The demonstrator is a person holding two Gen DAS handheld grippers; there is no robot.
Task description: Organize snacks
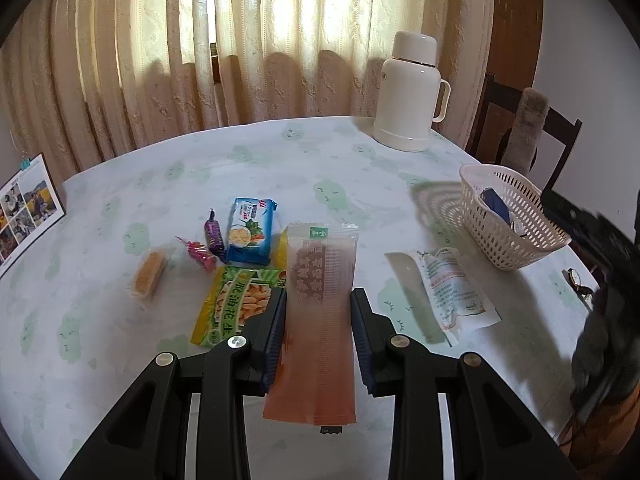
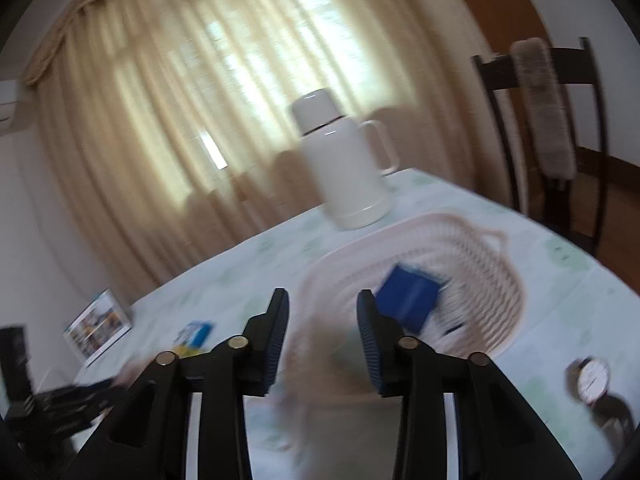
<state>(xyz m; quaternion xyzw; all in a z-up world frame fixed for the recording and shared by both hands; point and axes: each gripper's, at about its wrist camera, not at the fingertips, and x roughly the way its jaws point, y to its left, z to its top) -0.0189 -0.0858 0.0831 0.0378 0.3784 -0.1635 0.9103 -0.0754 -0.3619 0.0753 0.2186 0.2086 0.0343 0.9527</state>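
Left gripper (image 1: pixel 319 312) clamped on long orange snack sachet (image 1: pixel 320 304), lifted clear of peanut packet (image 1: pixel 236 308) just to its left, presumably for carrying to white basket (image 1: pixel 516 220) far right. Right gripper (image 2: pixel 322 320) jaws apart, empty, above basket rim (image 2: pixel 404 226), likely after dropping blue packet (image 2: pixel 408 304) just ahead.

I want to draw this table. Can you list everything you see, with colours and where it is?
Long packet: one, orange-pink, between the left gripper's fingers.
Peanut bag: one, green-yellow, left of it.
Blue packet: one, mid-table.
Candies: two, purple and pink, beside the blue packet.
Cake bar: one, tan, far left.
White pouch: one, right.
Basket: one, cream, right edge.
Flask: one, white, back.
Photo card: one, left edge.
Watch: one, beside the basket.
Left gripper: black.
Right gripper: black, empty.
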